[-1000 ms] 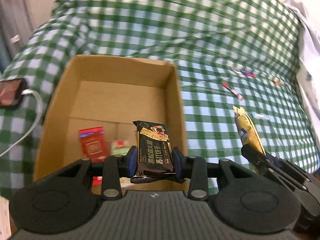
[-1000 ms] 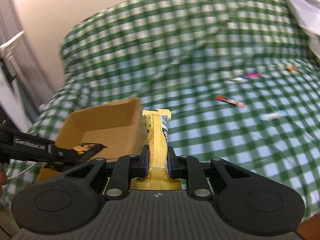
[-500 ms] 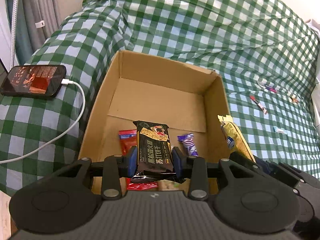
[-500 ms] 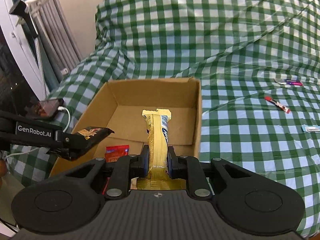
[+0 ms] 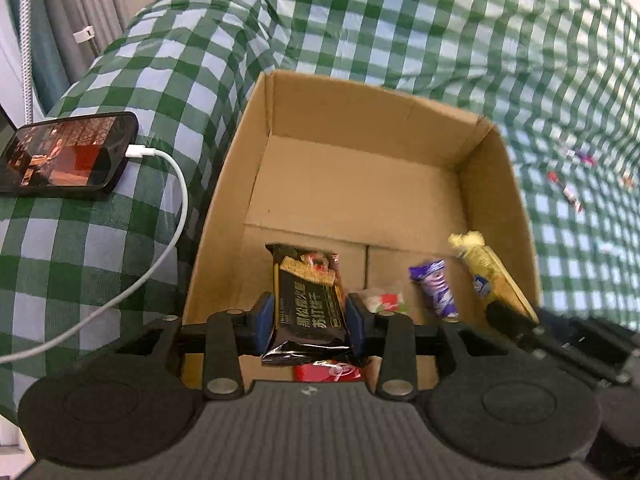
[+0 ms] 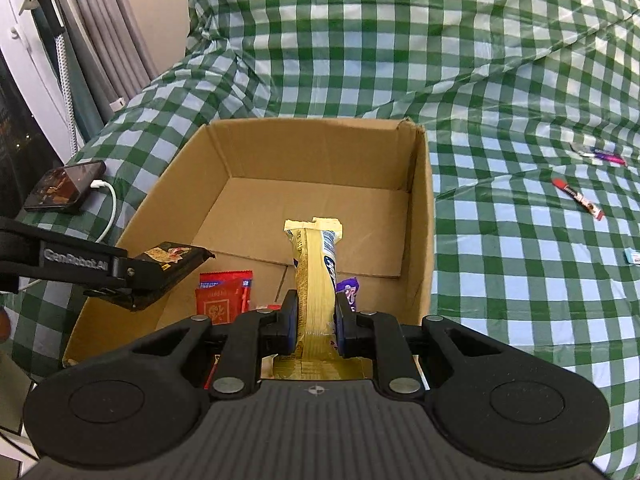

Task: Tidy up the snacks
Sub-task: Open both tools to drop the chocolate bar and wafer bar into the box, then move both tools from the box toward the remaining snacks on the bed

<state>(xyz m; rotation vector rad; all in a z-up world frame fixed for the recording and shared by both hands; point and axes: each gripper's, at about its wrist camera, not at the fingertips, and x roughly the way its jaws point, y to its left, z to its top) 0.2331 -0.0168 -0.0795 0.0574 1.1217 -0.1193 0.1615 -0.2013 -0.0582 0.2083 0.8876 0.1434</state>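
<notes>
Both grippers are holding over the open cardboard box (image 6: 424,216), each loaded. Left gripper (image 5: 307,322) is clamping a black cracker packet (image 5: 310,304) across its width, long axis running toward 12 o'clock along the fingers, far end free. Right gripper (image 6: 316,322) is pinching a yellow snack bar (image 6: 316,276) the same way, long axis toward 12, crimped end sticking out over the box floor. Key relation: in both views the box interior is lying straight ahead and below the jaws, so I'd say the drop is just a release, no reorienting needed. In the right view the left gripper (image 6: 132,276) is sitting at 9 o'clock, over the box's left wall, so its packet looks closer to the edge and riskier; the yellow bar is hanging nearer the middle-right. Already lying on the box floor: red sachets (image 6: 222,300), a purple candy (image 5: 434,290), and a white-green-red wrapper (image 5: 384,302). More snacks are waiting on the green checked cover (image 6: 520,280) out at 2–3 o'clock from the box, e.g. a red stick (image 6: 578,199). A phone (image 5: 66,152) is charging at 9–10 o'clock, well clear of the box.
</notes>
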